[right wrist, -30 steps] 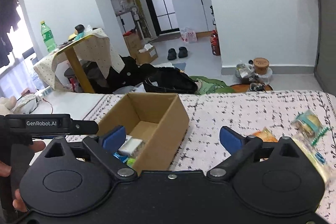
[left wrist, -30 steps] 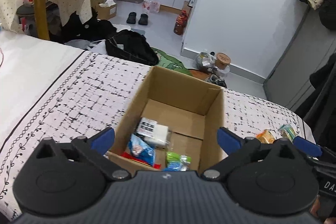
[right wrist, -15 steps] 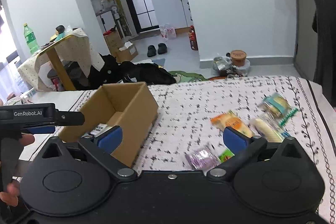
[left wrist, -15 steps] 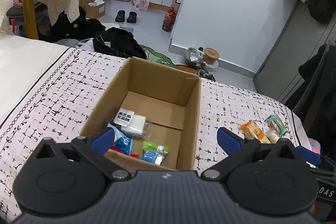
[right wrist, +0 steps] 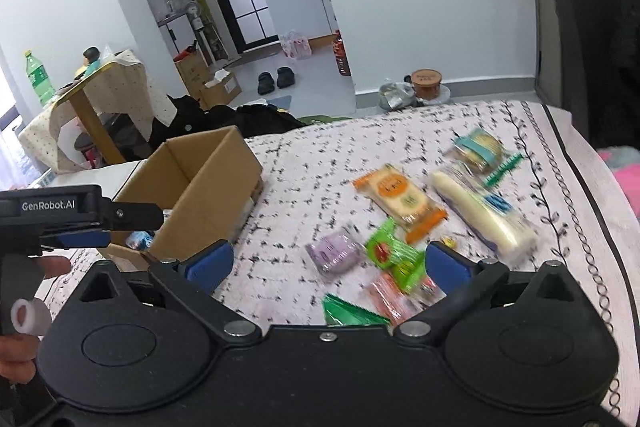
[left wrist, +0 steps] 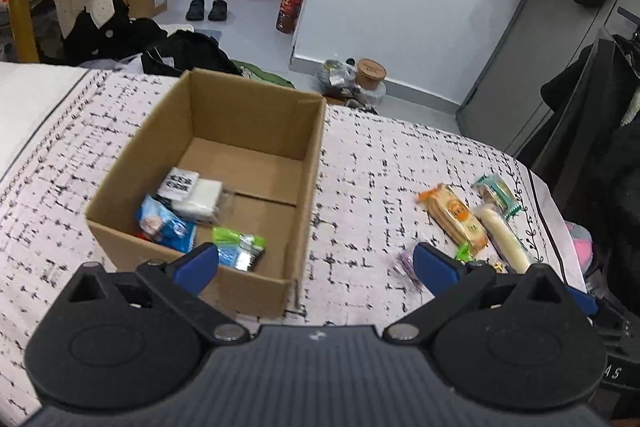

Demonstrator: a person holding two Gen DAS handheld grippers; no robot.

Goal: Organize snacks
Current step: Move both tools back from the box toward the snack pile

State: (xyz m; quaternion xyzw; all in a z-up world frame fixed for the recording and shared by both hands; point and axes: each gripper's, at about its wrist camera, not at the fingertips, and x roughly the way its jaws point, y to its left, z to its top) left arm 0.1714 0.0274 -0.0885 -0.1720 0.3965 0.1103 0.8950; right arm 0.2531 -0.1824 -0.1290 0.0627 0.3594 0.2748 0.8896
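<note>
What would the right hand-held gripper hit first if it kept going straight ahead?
Probably the purple packet or the green packet beside it, lying between the open right hand-held gripper's fingers on the bedspread; depth is unclear.

In the right wrist view, motion blur smears the print on the orange-edged cracker packet and the long white roll in clear wrap, so no label reads. Nearer than that cracker packet, a pink wrapper and a green foil pouch are partly hidden behind the black gripper body. The open brown cardboard box, left of the cracker packet, hides most of its contents behind its near wall.
</note>
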